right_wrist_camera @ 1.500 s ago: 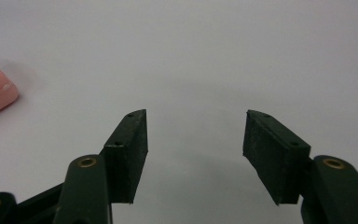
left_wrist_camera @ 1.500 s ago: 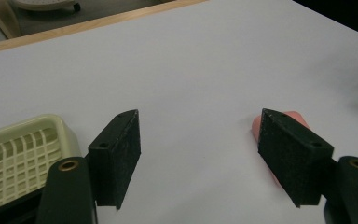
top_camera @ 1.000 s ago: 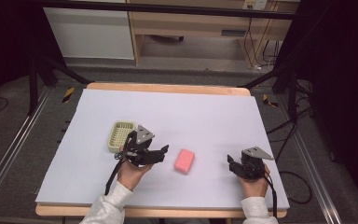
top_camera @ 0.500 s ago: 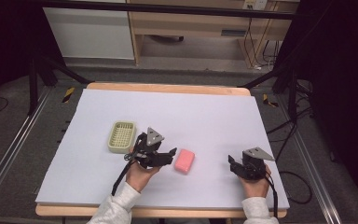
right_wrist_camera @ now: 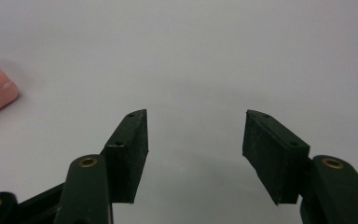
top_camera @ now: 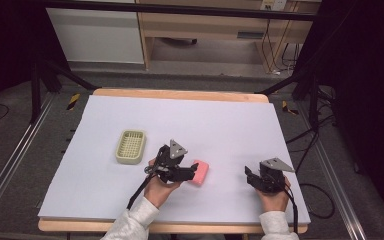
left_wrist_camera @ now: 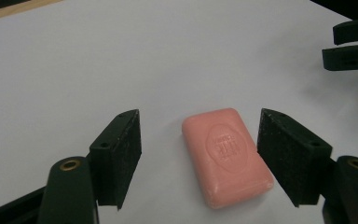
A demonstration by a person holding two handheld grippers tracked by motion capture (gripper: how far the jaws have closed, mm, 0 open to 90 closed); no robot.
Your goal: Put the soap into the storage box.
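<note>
Smooth, waxy pink soap (left_wrist_camera: 225, 155) with an embossed stamp; matt white desk (top_camera: 220, 125) edged in wood; matt black, grainy pads (left_wrist_camera: 123, 150); ribbed plastic basket (top_camera: 130, 146)

Table (top_camera: 230, 120) here is a wooden board with a big white sheet laid over it, wood edge showing along the far and near sides. Floor (top_camera: 10, 140) underneath is grey and kinda scuffed, with metal rails (top_camera: 5, 170) running down the left and right. Far end has a light wood shelf unit (top_camera: 205, 30) and a white cabinet (top_camera: 95, 35). Cables (top_camera: 280, 55) are piled at the far right, and the sides are dark.
</note>
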